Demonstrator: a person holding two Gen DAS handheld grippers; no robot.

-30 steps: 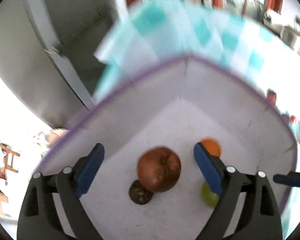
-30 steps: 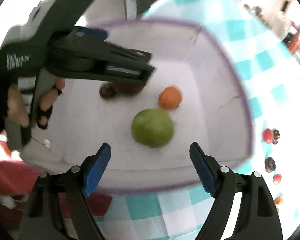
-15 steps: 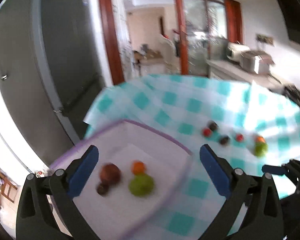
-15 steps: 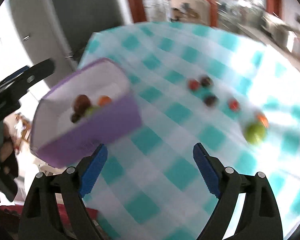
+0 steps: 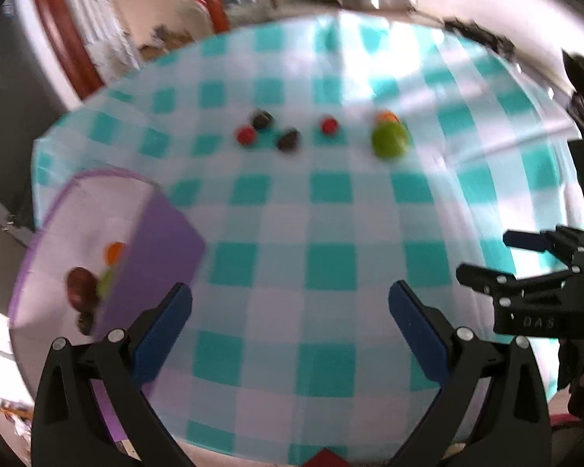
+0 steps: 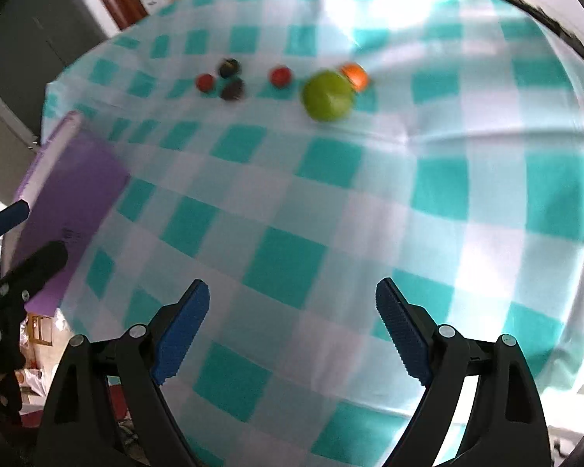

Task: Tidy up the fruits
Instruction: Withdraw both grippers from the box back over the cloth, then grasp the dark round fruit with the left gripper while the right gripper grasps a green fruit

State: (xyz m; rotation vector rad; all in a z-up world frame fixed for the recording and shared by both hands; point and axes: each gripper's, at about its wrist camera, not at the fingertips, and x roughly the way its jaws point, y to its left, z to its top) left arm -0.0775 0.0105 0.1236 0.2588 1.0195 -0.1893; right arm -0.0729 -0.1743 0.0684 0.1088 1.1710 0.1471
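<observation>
We had swung off the purple bin [image 5: 155,257] — both grippers [image 5: 290,307] [image 6: 292,319] gaped empty, jaws just widened; bin's fruit [image 5: 82,284] blurred.

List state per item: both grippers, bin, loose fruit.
left gripper: jaws open, empty
right gripper: jaws open, empty
purple bin: upright on the tablecloth, some fruit inside
green apple: on the tablecloth, orange fruit right behind it
small red and dark fruits: loose on the tablecloth

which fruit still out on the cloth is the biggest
The round green apple, far larger than the small red and dark fruits to its left, with a small orange fruit touching its far side.
</observation>
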